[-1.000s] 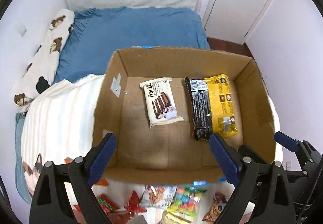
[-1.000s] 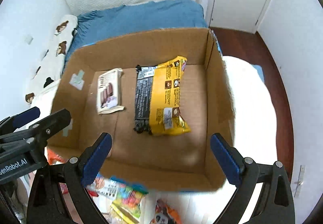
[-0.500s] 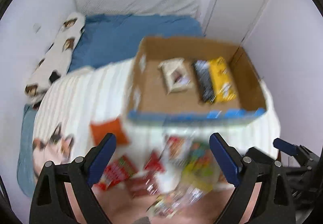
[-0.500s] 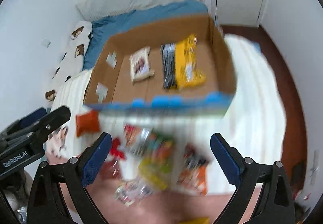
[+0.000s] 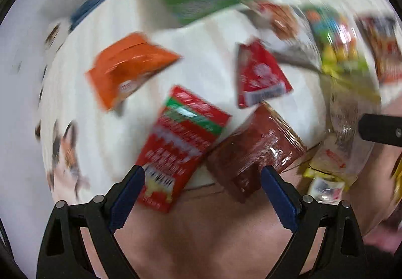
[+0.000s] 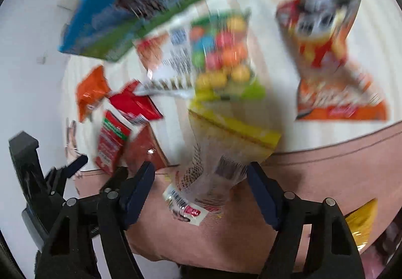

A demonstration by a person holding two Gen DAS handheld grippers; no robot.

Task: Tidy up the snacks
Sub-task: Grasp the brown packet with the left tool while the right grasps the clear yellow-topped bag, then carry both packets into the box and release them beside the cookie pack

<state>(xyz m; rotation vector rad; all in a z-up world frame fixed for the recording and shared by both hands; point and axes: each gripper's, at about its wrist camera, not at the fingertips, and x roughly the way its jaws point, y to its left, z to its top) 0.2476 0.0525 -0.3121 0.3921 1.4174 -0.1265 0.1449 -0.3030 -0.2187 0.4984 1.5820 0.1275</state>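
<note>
Both views are motion-blurred. My left gripper (image 5: 202,176) is open and points down over a red-and-green packet (image 5: 181,138) and a dark red packet (image 5: 256,150), whose near ends lie between its fingers without touching them. An orange packet (image 5: 125,67) and a small red packet (image 5: 258,78) lie farther off. My right gripper (image 6: 201,171) hangs over a clear packet with a yellow band (image 6: 221,153). Its jaws are closing, with the packet's near end between them and no pad visibly pressing on it. The cardboard box's blue-and-green outer side (image 6: 150,2) fills the top.
A bag of coloured candy balls (image 6: 221,52) and an orange-red snack bag (image 6: 326,52) lie on the white striped bedding (image 5: 201,35). A pink blanket (image 6: 326,166) runs along the near edge, with a yellow packet (image 6: 361,223) on it. The left gripper's body (image 6: 37,178) is at the lower left.
Both grippers swung back from over the open box and dropped toward the snack pile in front of it. The right gripper's fingers have come closer together.
</note>
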